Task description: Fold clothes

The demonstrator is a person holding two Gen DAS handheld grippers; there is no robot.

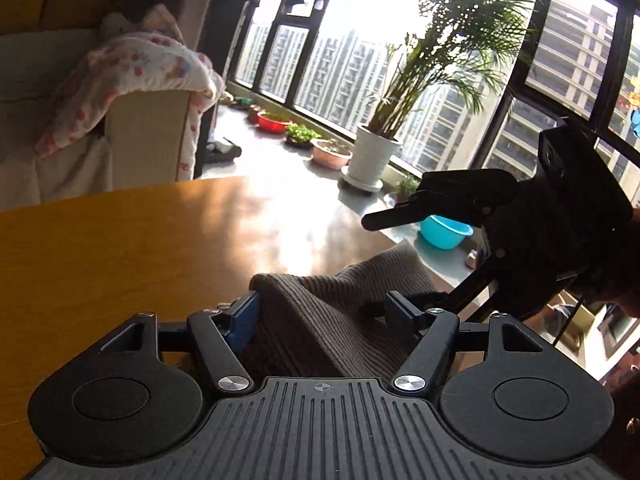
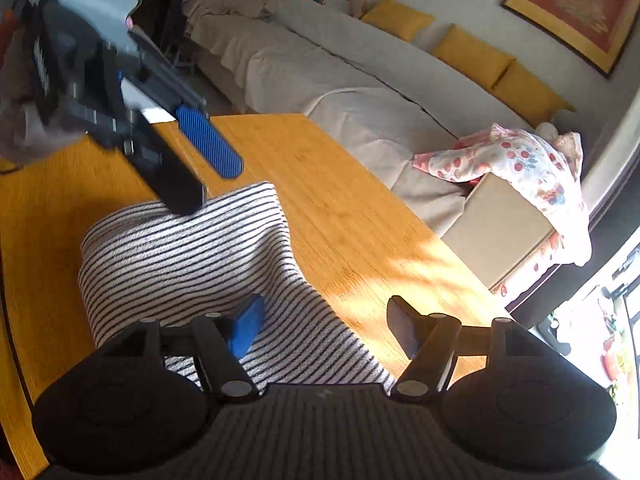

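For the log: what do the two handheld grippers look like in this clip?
Both are matte black plastic. The left gripper and right gripper each have a ribbed deck, two round side housings, silver pivot screws and linkage bars. Each carries one ribbed blue finger pad and one black. No cables or sleeves are clearly visible.

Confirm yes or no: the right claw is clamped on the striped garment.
No: the right claw is wide open above the striped garment, its fingers spread apart with nothing pinched between them.

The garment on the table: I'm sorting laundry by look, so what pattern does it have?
White with thin dark horizontal stripes; the right wrist view shows it best.
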